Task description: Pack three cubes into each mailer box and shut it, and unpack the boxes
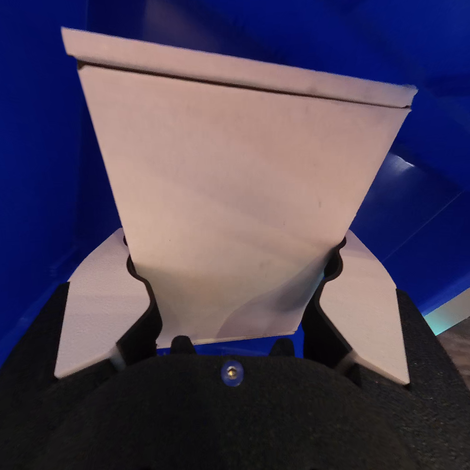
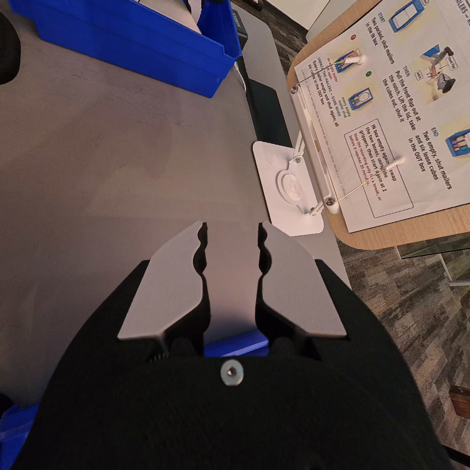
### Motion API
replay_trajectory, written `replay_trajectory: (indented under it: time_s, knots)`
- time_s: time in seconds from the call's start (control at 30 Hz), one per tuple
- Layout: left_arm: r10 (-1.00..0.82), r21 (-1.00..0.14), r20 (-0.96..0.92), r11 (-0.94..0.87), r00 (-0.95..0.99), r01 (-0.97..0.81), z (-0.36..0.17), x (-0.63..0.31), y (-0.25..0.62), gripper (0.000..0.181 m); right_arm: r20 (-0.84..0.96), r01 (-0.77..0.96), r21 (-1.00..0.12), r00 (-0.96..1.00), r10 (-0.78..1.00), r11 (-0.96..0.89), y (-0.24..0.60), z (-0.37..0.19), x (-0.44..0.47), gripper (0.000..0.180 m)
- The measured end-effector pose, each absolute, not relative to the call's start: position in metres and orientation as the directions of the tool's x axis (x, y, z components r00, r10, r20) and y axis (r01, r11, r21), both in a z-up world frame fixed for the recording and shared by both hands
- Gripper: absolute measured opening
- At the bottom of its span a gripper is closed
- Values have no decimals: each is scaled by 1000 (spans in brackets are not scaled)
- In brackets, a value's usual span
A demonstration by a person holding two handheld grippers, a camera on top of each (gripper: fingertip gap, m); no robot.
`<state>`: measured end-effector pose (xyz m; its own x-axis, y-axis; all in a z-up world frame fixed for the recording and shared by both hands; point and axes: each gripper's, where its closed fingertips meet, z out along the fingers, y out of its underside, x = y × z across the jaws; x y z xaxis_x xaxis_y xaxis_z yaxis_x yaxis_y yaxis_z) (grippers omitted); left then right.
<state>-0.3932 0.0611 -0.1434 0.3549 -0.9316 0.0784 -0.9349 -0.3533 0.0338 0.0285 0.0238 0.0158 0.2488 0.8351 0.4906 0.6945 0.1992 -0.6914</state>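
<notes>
A grey table top (image 2: 106,157) fills most of the right wrist view, with patterned carpet (image 2: 407,318) beyond its far edge. A blue bin (image 2: 132,43) stands on the table at the upper left of that view, and a second strip of blue plastic shows just behind the gripper's fingers. To the right, a wooden board (image 2: 376,236) carries a printed instruction sheet (image 2: 407,106), propped on a white stand (image 2: 287,188) that rests on the table edge.

In the left wrist view, blue bin walls (image 1: 38,152) surround the scene on every side, so the white mailer box (image 1: 223,178) sits inside a bin. The box is shut, its lid seam running across the top of the view and tilted down to the right. Its long axis runs away from the camera, along the fingers.

The left gripper (image 1: 234,256) is spread wide, and its two white fingers (image 1: 101,305) press against the near end of the mailer box on either side, holding it.

The right gripper (image 2: 232,236) hangs over the bare table with its jaws at a narrow gap, holding and touching nothing.
</notes>
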Motion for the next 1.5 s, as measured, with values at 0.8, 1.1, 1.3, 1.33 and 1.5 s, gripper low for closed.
replay_trajectory:
  time_s: [0.8,1.1,1.3,1.33,1.5]
  knots:
    - [-931,54,-26,-364,363,-930,-80,-396,62,140,494,682,-697,233,838,221,14,23,29,39]
    - [-929,60,-104,-362,354,-930,-28,-383,59,141,507,654,-713,233,830,252,4,36,31,39]
    - [-933,65,-150,-339,327,-938,3,-360,54,140,522,623,-729,237,819,285,-6,50,35,39]
    - [-934,68,-155,-335,322,-940,8,-355,53,140,524,616,-732,237,818,291,-8,53,36,39]
    - [-943,68,-181,-296,280,-953,28,-321,50,140,532,585,-746,236,813,319,-17,64,39,39]
